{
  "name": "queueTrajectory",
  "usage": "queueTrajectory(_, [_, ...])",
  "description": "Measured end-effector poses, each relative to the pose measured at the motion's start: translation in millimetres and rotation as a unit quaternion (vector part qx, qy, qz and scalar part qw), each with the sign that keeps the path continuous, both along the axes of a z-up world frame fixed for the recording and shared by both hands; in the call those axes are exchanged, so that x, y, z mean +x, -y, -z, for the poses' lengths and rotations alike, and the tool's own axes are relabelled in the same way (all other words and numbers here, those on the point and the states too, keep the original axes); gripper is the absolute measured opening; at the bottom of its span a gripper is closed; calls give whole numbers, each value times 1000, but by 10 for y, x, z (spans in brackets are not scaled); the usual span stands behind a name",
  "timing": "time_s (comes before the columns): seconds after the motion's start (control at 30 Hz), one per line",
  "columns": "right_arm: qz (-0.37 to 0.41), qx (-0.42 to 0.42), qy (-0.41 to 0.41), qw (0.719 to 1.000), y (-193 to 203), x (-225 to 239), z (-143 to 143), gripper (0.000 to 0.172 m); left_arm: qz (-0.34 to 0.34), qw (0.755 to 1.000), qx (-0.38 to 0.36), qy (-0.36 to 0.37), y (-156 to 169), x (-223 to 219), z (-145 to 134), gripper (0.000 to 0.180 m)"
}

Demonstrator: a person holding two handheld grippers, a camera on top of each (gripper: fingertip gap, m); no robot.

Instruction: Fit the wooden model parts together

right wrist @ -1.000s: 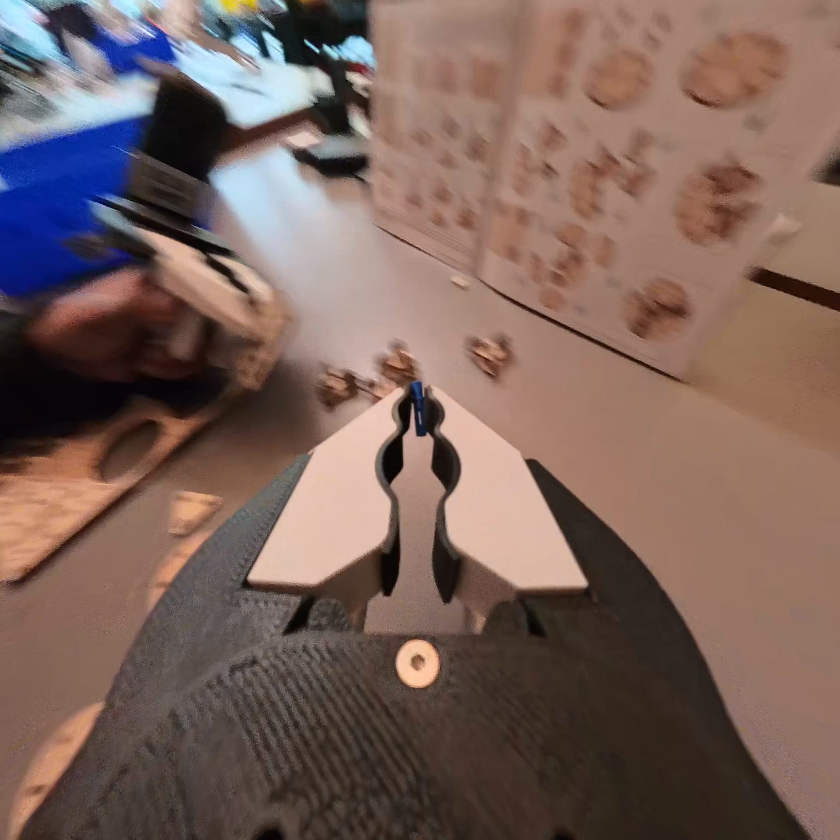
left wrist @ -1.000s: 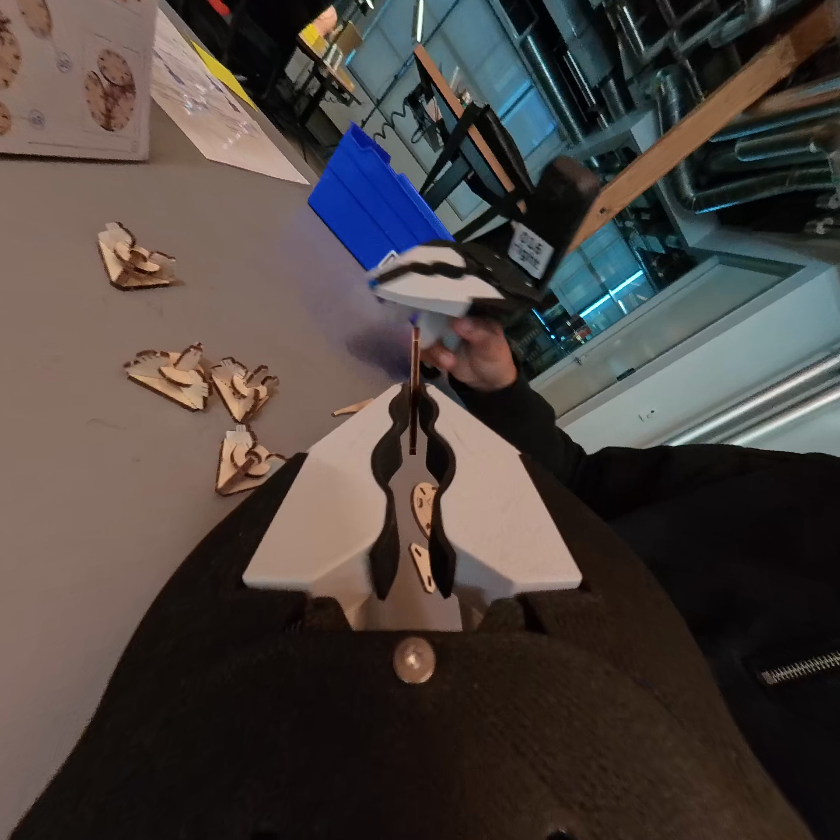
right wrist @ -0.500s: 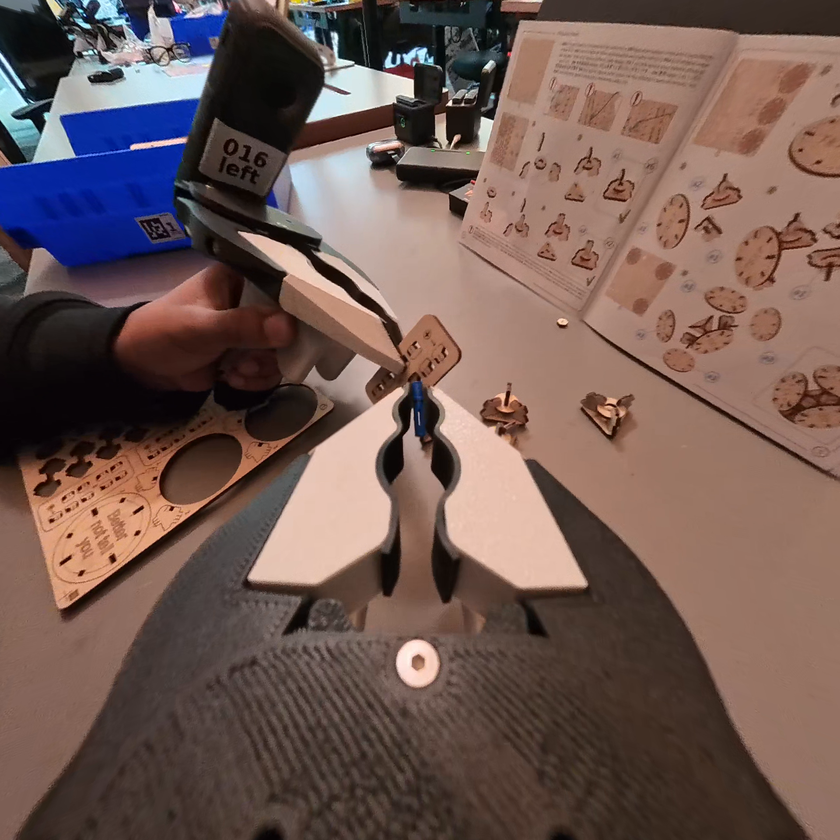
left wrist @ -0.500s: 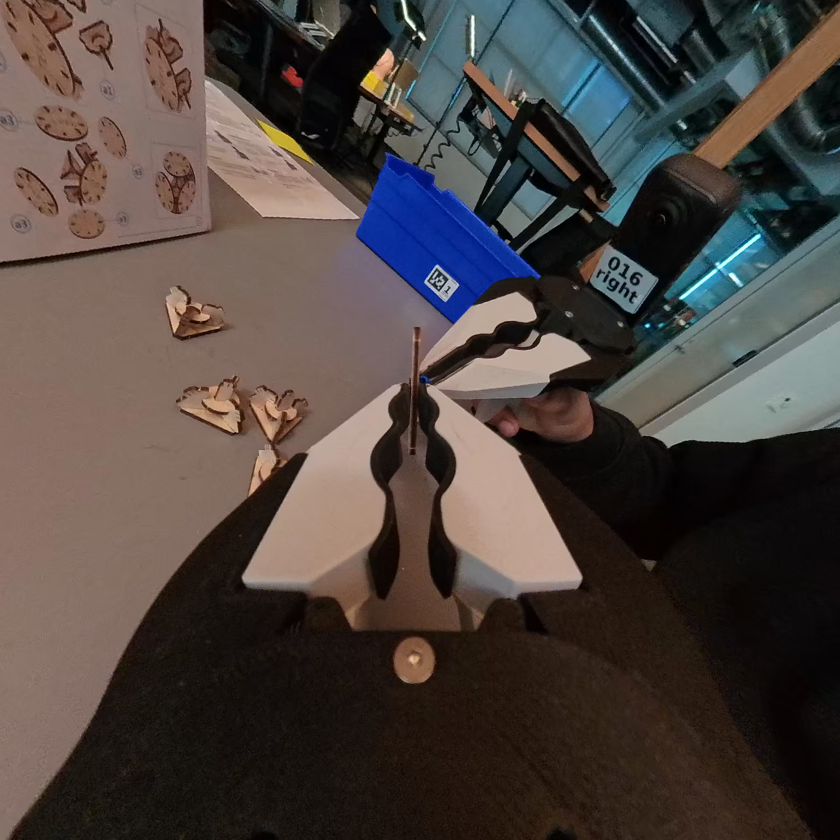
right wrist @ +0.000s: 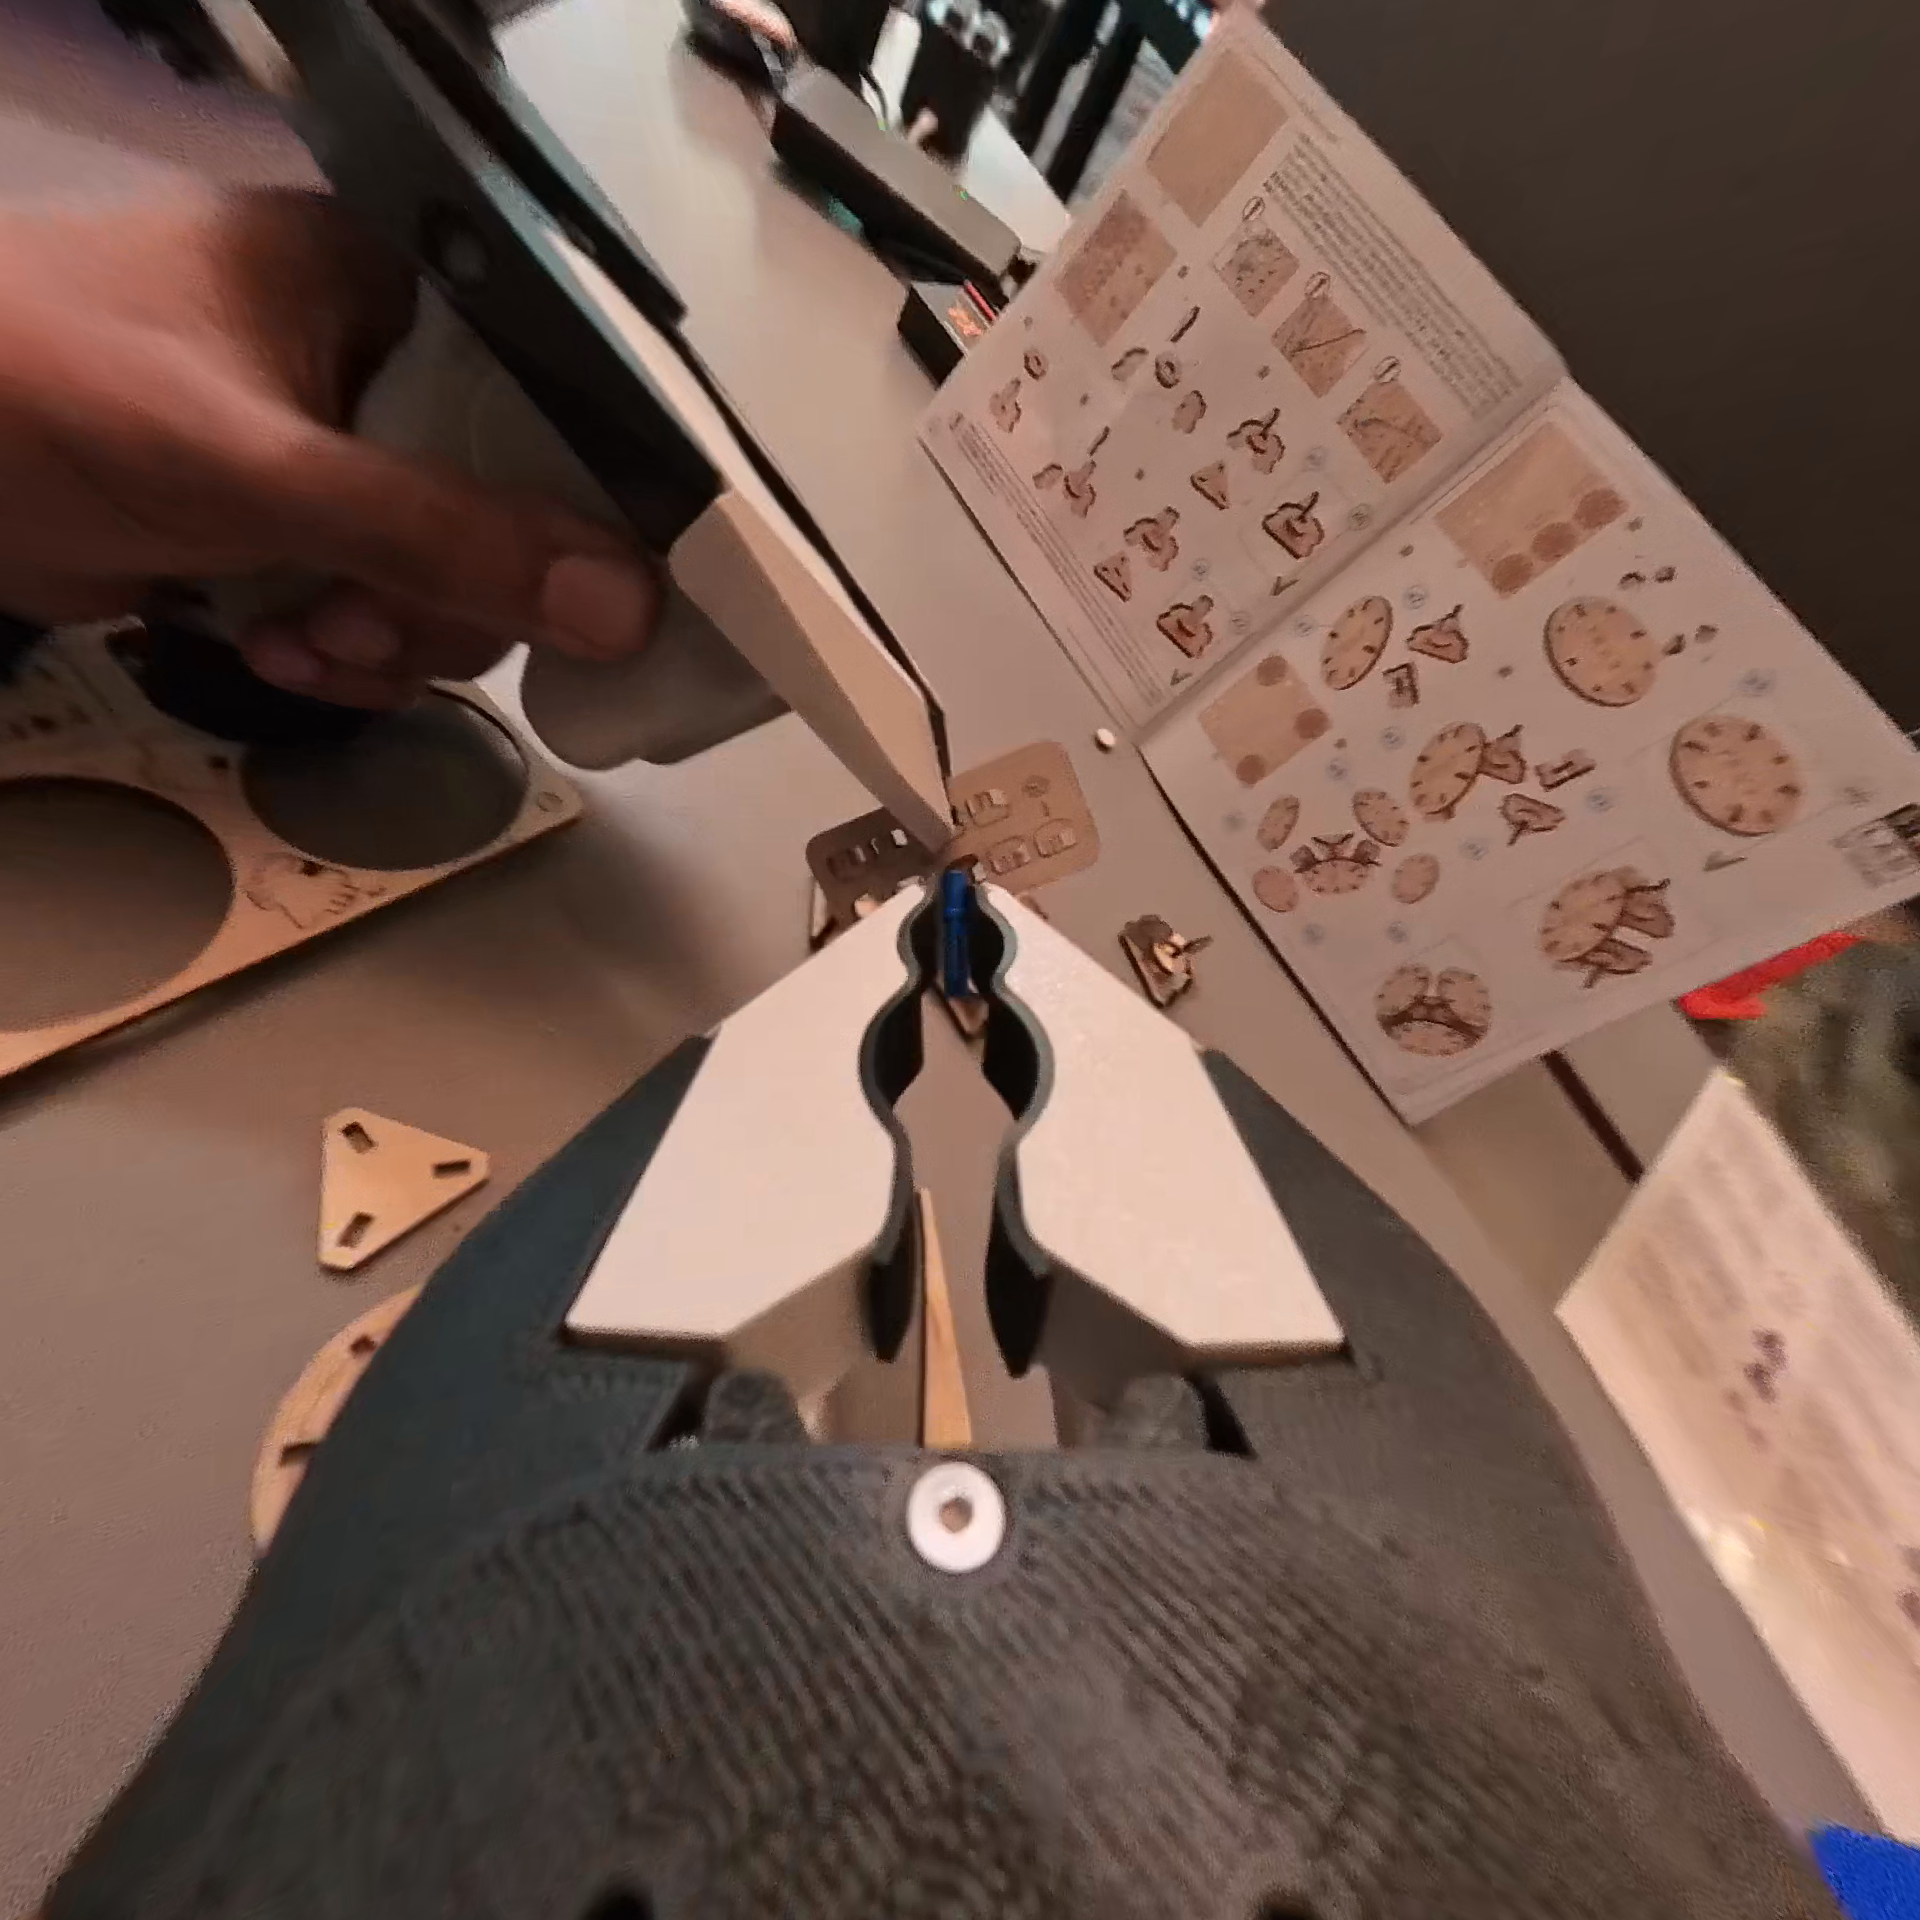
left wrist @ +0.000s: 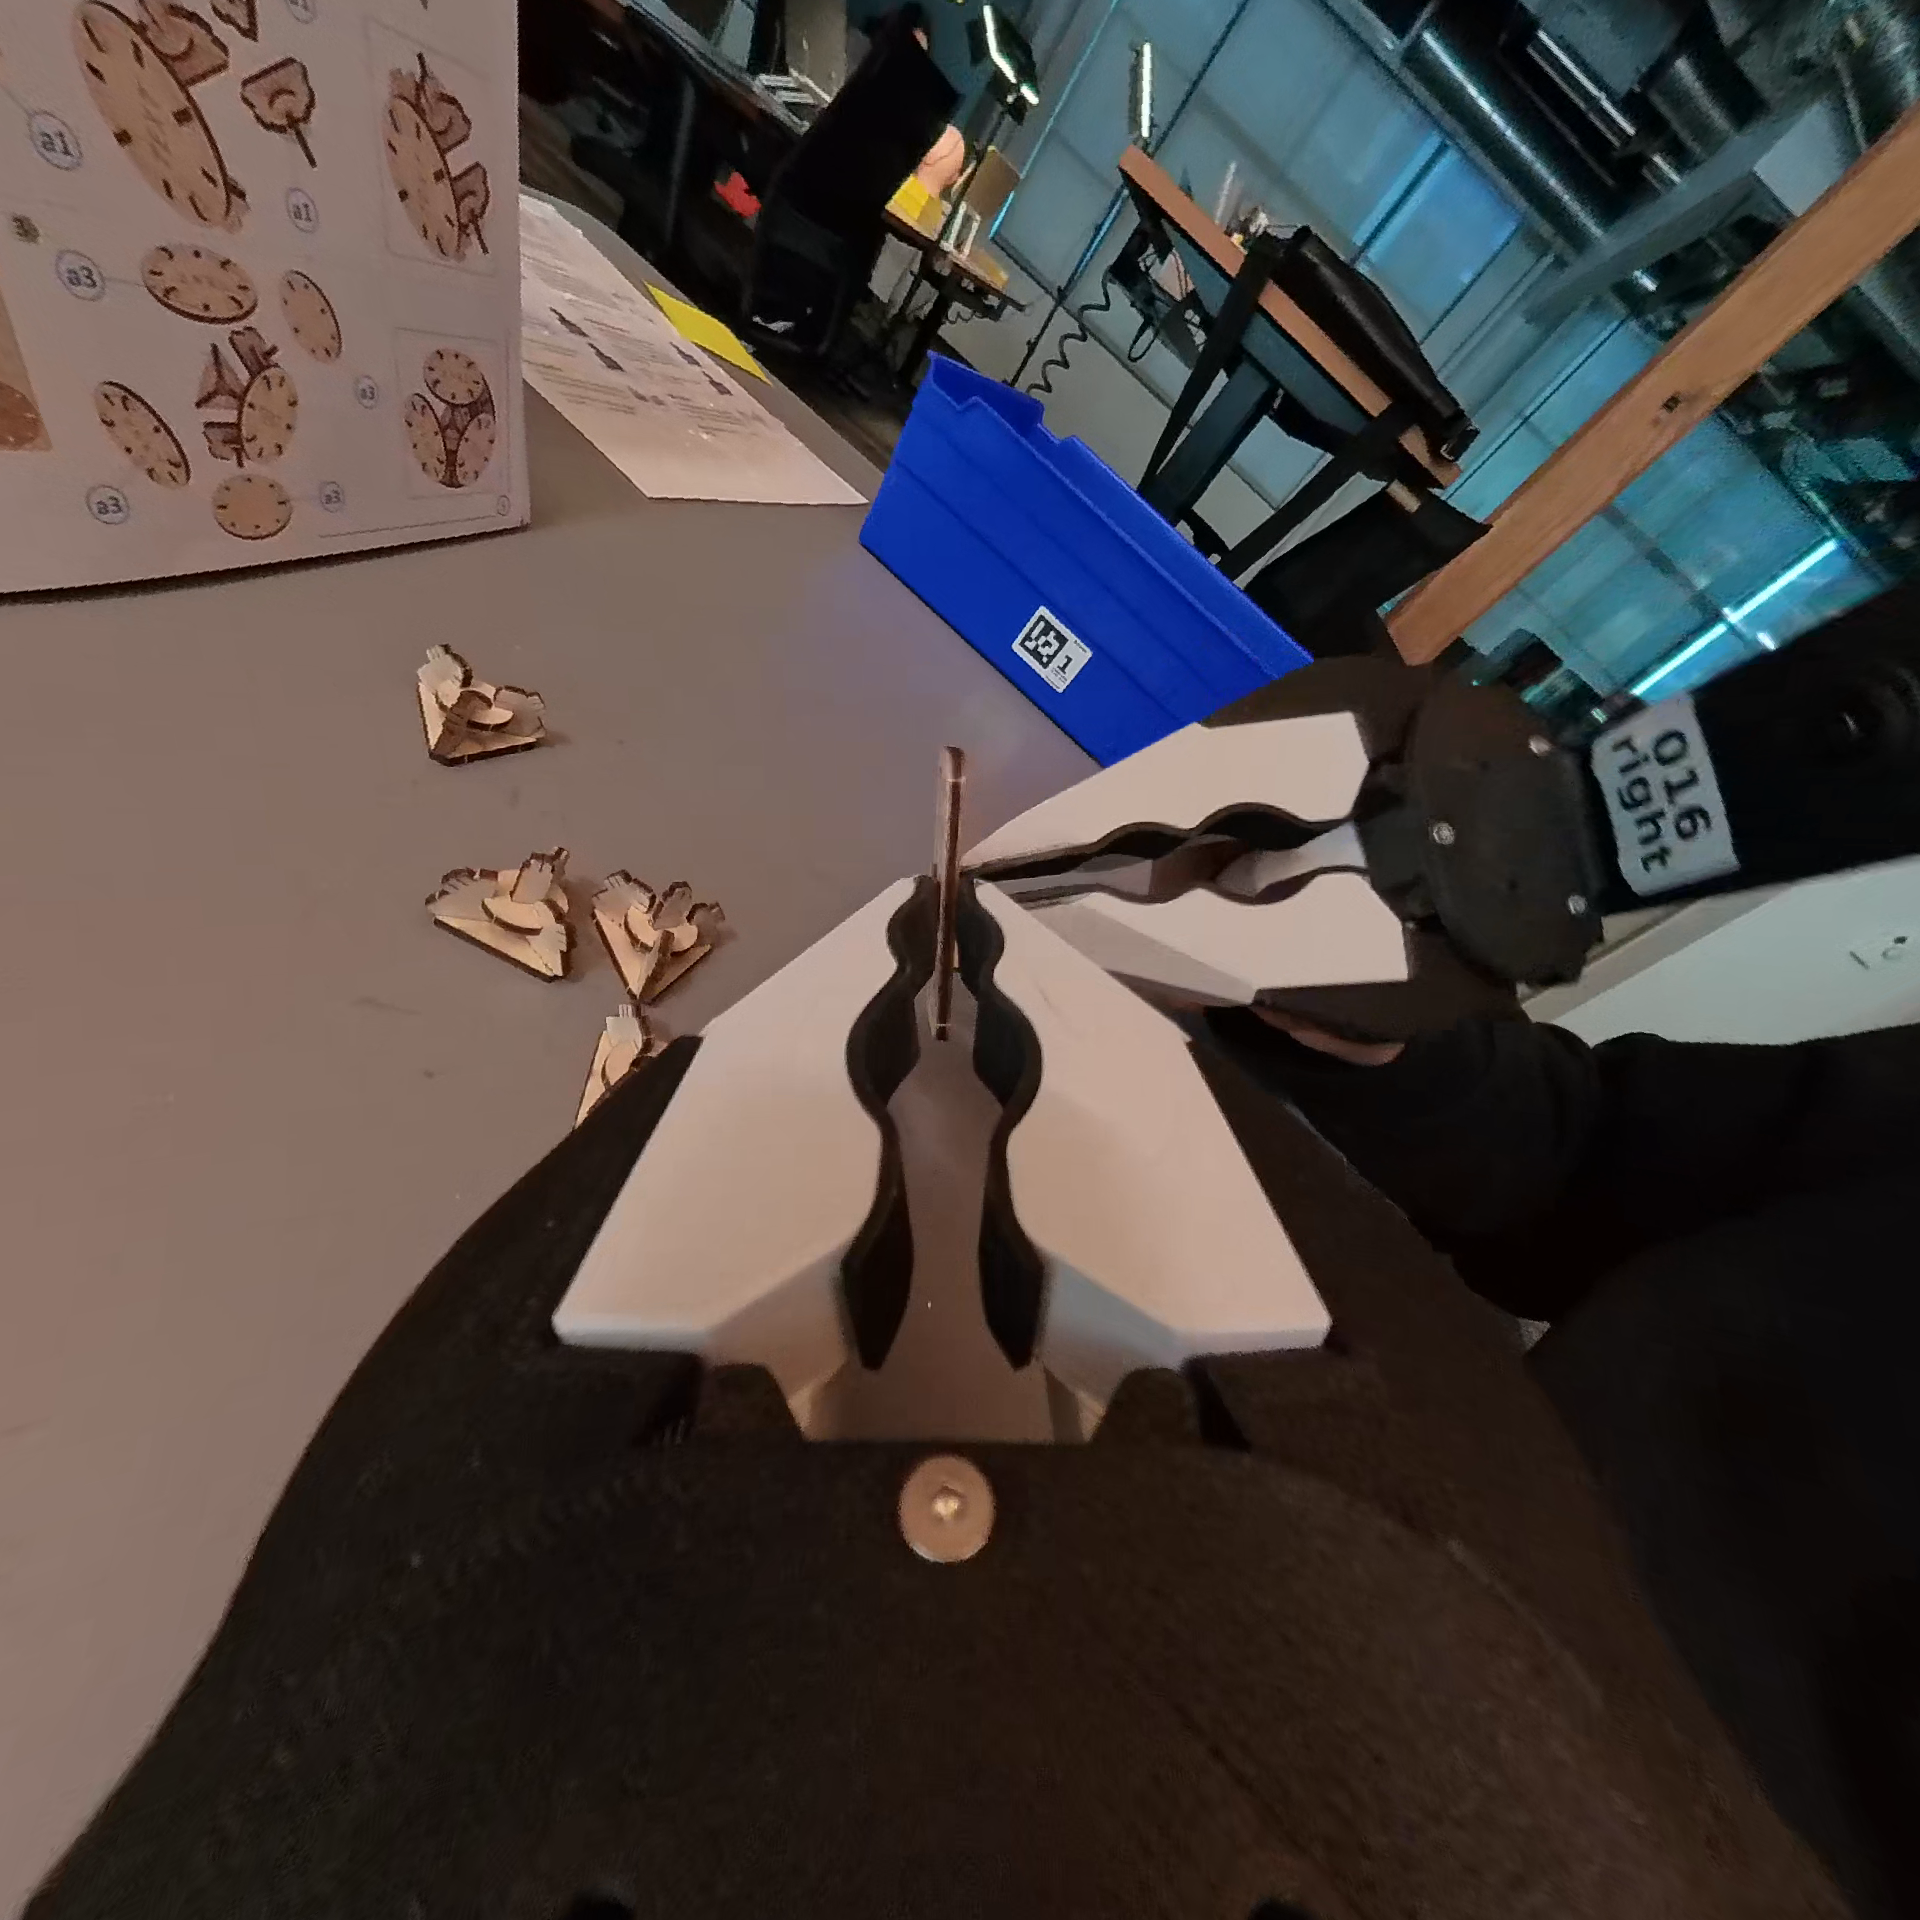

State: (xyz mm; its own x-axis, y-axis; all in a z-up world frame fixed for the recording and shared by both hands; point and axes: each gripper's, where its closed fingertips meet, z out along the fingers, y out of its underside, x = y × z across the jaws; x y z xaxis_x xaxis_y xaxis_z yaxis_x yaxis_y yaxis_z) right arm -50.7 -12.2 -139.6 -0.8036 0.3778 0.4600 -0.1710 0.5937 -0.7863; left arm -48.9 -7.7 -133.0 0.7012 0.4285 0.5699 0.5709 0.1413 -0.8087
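Two claws meet tip to tip above the grey worktop (left wrist: 260, 1195). Left claw (left wrist: 948, 902) clenched on a thin wooden plate (left wrist: 948, 821), held edge-on and upright. Right claw (right wrist: 954, 914) clenched on a small blue pin (right wrist: 954, 935), its tip at the plate's face. Half a second ago the right claw sat higher and farther; now it is level, tips beside the plate. Nearby: small wooden assemblies (left wrist: 509, 914), blue bin (left wrist: 1039, 582), instruction sheet (right wrist: 1455, 623), cut-out wooden panel (right wrist: 260, 831).
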Motion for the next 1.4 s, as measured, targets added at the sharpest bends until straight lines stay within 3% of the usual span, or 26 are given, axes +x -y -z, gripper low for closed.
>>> queueTrajectory(0.3, [33, 26, 8, 999, -9, -39, 49, 2, -14, 996, -83, -42, -26, 4, 75, 0])
queueTrajectory(0.47, [-7, -92, 41, 995, 8, 10, -120, 3, 4, 1000, -10, -4, 2, 9, -2, 0])
queueTrajectory(0.53, [-34, -185, 116, 975, 11, 45, -276, 2, 19, 1000, 14, 20, -19, 23, 24, 0])
queueTrajectory(0.63, [-72, -312, 228, 919, -21, 65, -516, 2, 58, 996, 48, 45, -126, 99, 24, 0])
queueTrajectory(0.73, [-83, -378, 280, 879, -49, 37, -599, 3, 91, 993, 56, 49, -239, 196, 14, 0])
queueTrajectory(0.9, [-126, -399, 337, 843, 104, 180, -561, 2, 107, 988, 84, 66, -293, 255, -26, 0])
queueTrajectory(1.13, [-125, -347, 293, 882, 204, 265, -441, 3, 100, 973, 179, 109, -153, 173, -151, 0])
queueTrajectory(1.23, [-123, -345, 293, 883, 189, 257, -424, 3, 94, 969, 198, 118, -92, 133, -174, 0])
queueTrajectory(1.3, [-130, -361, 304, 872, 176, 258, -462, 3, 93, 970, 188, 119, -97, 128, -141, 0])
queueTrajectory(1.4, [-146, -419, 351, 825, 108, 235, -606, 3, 102, 973, 171, 117, -146, 161, -103, 0])
